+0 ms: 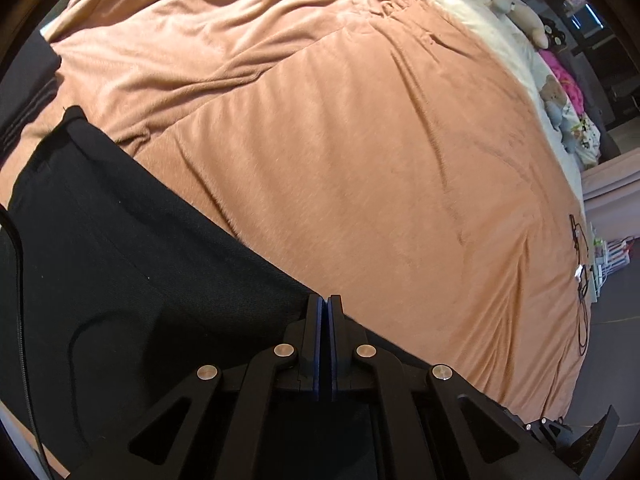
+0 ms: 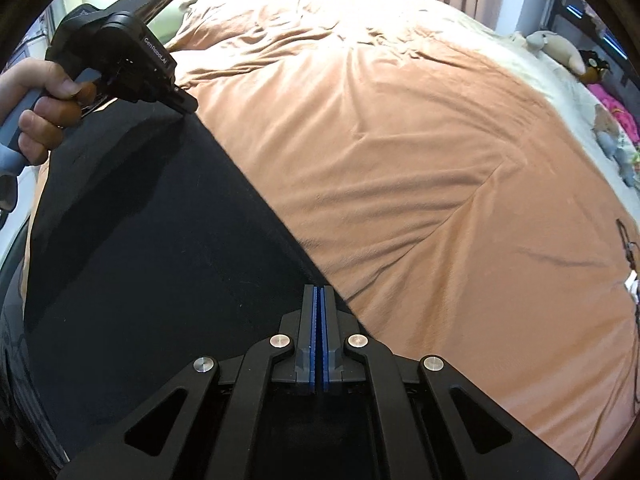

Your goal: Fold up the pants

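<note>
Black pants [image 1: 120, 260] lie on a peach blanket [image 1: 360, 160] spread over a bed. In the left wrist view my left gripper [image 1: 328, 298] is shut, its blue pads together on the pants' straight edge. The right wrist view shows the same pants [image 2: 160, 240] as a wide dark panel. My right gripper [image 2: 319, 288] is shut on that edge nearer to me. Farther along the edge, a hand [image 2: 44, 92] holds the left gripper [image 2: 188, 106], which pinches a corner of the pants and lifts it slightly off the blanket [image 2: 400, 160].
Stuffed toys [image 1: 528, 20] and a pink bundle [image 1: 568, 80] line the far right side of the bed, and the toys [image 2: 560, 50] also appear in the right wrist view. A dark cable [image 1: 20, 280] runs down the left edge. Grey floor [image 1: 612, 320] shows beyond the bed's right edge.
</note>
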